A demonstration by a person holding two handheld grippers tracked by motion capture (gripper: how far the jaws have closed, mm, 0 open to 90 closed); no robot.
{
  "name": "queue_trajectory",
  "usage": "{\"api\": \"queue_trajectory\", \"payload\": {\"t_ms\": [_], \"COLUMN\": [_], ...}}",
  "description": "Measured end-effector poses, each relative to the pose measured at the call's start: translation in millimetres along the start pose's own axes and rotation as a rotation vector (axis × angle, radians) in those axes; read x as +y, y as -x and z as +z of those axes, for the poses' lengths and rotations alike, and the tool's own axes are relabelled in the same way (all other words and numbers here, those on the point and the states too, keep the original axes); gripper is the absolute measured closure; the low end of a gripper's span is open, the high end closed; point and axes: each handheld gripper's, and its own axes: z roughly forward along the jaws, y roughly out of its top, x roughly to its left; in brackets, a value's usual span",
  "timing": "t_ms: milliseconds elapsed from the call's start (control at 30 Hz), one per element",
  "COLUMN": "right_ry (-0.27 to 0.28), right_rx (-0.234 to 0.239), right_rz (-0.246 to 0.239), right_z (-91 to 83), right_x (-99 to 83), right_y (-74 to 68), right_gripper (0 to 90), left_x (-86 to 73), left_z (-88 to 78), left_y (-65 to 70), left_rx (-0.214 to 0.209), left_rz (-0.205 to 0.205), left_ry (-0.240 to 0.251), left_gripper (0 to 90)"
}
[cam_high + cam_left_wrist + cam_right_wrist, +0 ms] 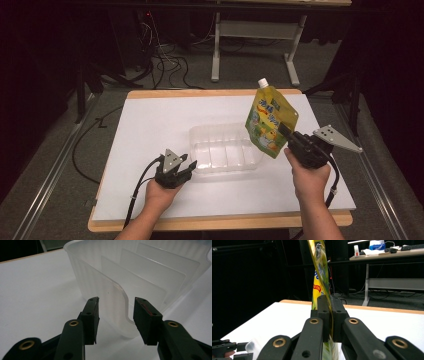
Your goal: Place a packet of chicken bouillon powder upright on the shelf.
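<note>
Clearly soft, the yellow printed spout pouch (268,121) hangs pinched low in the right hand-held gripper (289,136); left hand-held gripper (187,165) spread astride the clear plastic tray's (220,133) thin, flexible rim.

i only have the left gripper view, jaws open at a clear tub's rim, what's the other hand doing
Observer: The right gripper is shut on a yellow pouch, held up in the air.
Operator: where is it relative to the tub
Observer: Above the right end of the clear tub, in the high view.
Operator: pouch upright?
Observer: Tilted; its white cap is at the top.
</note>
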Motion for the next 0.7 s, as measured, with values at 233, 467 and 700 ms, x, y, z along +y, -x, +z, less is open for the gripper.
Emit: {"api": "queue_trajectory", "payload": {"t_ms": [233,467,700], "right_ry": [-0.026,-0.046,-0.049], "right_rx": [-0.015,-0.053,-0.082], "right_rz": [0.012,0.019,0.038], "right_z": [22.4,37.1,43.1], "right_x": [-5.5,-12.5,-20.3], "right_y": [-9.3,-11.7,-10.8], "right_gripper": [90.0,89.9,89.8], "left_x": [-0.3,-0.7,0.1], "left_z": [1.6,2.9,4.2], "left_y": [-1.7,-1.5,-3.4], "left_rx": [0.0,-0.002,0.0], "left_rz": [0.006,0.004,-0.006], "left_ry": [-0.004,-0.004,-0.005], "left_gripper": [56.4,56.0,55.3]}}
